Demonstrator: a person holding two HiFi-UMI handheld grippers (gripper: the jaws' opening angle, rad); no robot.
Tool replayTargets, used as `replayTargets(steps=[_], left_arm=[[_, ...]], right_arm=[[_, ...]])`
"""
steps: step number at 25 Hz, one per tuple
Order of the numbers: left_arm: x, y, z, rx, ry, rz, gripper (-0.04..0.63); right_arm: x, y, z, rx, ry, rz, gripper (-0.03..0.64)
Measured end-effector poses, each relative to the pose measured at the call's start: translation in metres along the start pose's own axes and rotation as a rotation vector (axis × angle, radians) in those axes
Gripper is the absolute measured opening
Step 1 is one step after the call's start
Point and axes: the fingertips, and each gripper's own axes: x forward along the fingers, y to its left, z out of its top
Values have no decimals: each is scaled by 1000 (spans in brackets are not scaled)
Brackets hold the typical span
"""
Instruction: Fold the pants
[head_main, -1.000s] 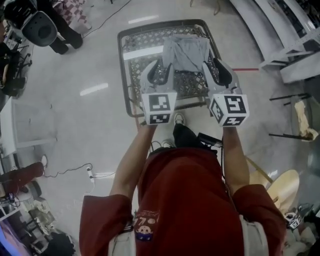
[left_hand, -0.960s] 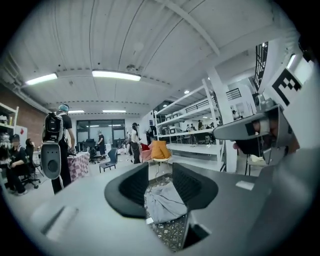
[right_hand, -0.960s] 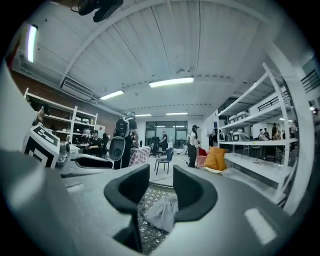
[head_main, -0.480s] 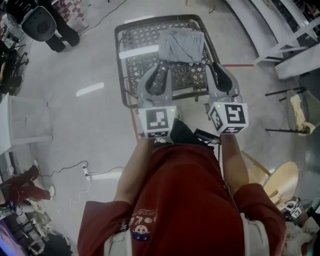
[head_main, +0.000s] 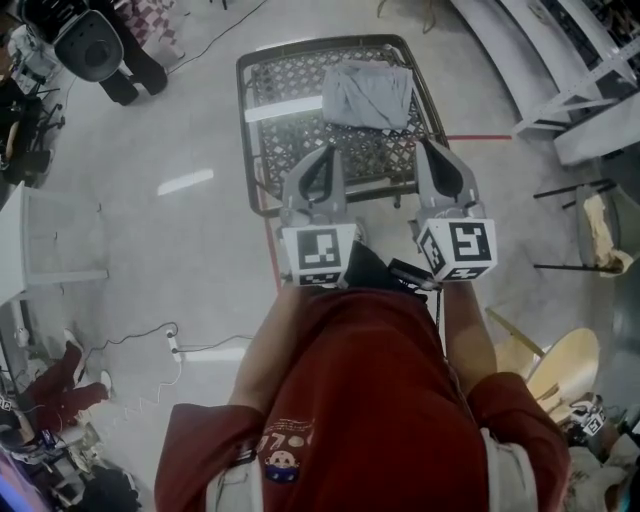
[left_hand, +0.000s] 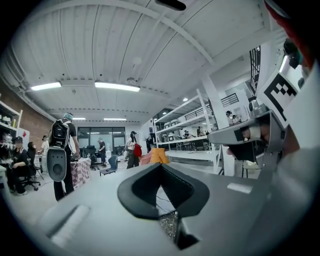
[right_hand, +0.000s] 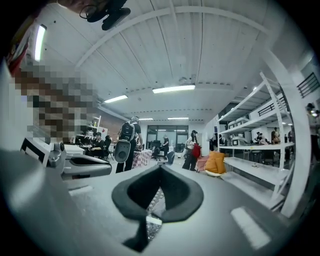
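hovering level over the near rim of the mesh bench (head_main: 244, 130), the left gripper (head_main: 327, 152) and right gripper (head_main: 425, 147) hold nothing. each one's fingers have just closed and now meet tip to tip, with only mesh showing beneath them. the folded grey pants (head_main: 368, 95) lie on the far right part of the bench, their right edge beside the right rim, apart from both grippers. bare mesh lies free to their left, and open floor (head_main: 180, 250) borders the bench's left side.

Grey pants (head_main: 368, 95) folded on mesh table (head_main: 262, 150)
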Motion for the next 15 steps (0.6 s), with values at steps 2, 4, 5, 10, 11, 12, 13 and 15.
replayTargets(steps=[2, 4, 5, 10, 11, 12, 13, 15], left_arm=[[-3, 1, 1, 8, -3, 2, 5], [-5, 3, -1, 11, -5, 6, 5], [-6, 4, -3, 11, -4, 8, 5], [-9, 8, -11, 9, 4, 17, 5], [-10, 9, -12, 7, 5, 20, 5], [-10, 9, -13, 5, 6, 22, 5], [-10, 9, -13, 4, 7, 23, 5], [-10, 8, -14, 0, 5, 24, 5]], right_arm=[[0, 4, 0, -9, 3, 6, 2], [1, 6, -1, -6, 3, 11, 2], [2, 6, -3, -3, 2, 13, 2], [3, 9, -9, -15, 10, 12, 2], [3, 10, -11, -18, 14, 13, 2], [3, 10, -12, -20, 19, 14, 2], [3, 10, -13, -21, 22, 15, 2], [2, 11, -14, -26, 24, 16, 2]])
